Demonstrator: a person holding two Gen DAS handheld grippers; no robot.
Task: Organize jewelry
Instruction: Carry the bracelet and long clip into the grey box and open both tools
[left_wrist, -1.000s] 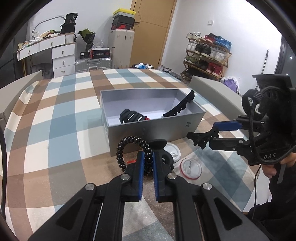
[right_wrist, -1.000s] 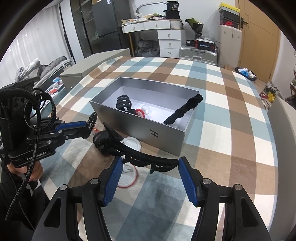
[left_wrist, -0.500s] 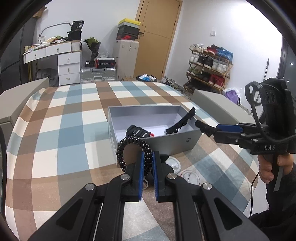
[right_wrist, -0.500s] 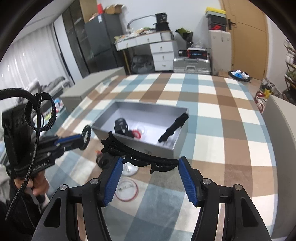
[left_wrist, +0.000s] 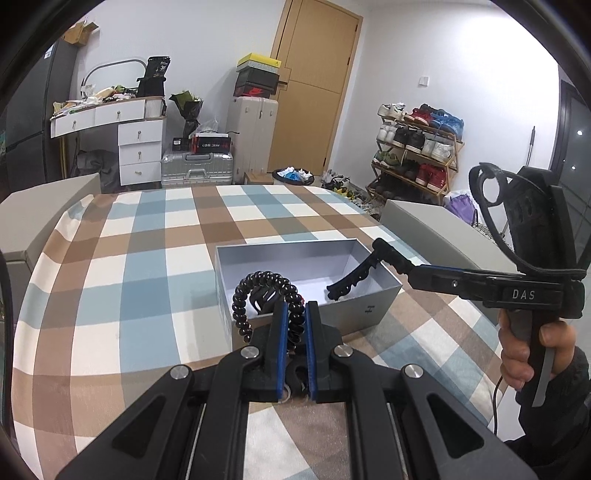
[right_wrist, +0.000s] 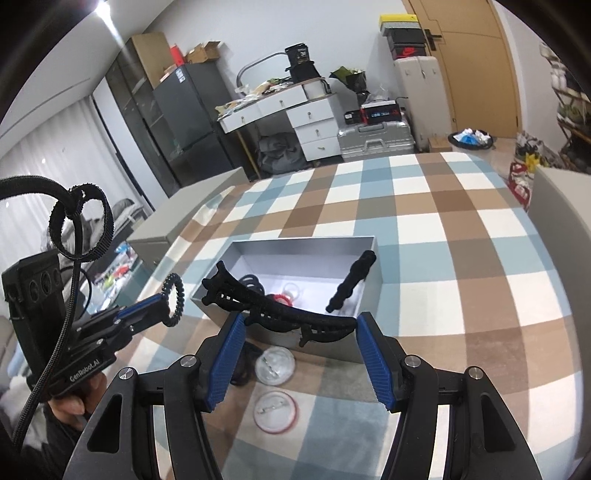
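Note:
My left gripper (left_wrist: 293, 314) is shut on a black spiral hair tie (left_wrist: 258, 282) and holds it above the near-left corner of the grey open box (left_wrist: 369, 310). My right gripper (right_wrist: 299, 328) is shut on a long black hair clip (right_wrist: 273, 306), held crosswise just in front of the box (right_wrist: 332, 343). The right gripper (left_wrist: 384, 247) also shows in the left wrist view over the box's right wall. Inside the box lie a black claw clip (right_wrist: 251, 281), a red item (right_wrist: 282, 298) and another long black clip (right_wrist: 351, 280).
The box stands on a plaid cloth (left_wrist: 147, 258). Two round badges (right_wrist: 275, 365) (right_wrist: 277, 411) and a dark item (right_wrist: 243, 365) lie in front of the box. Grey blocks (left_wrist: 443, 236) flank the table. Furniture, suitcases and a shoe rack stand beyond.
Both grippers have risen well above the cloth with their items still held. The right gripper's tip now sits over the box's right wall.

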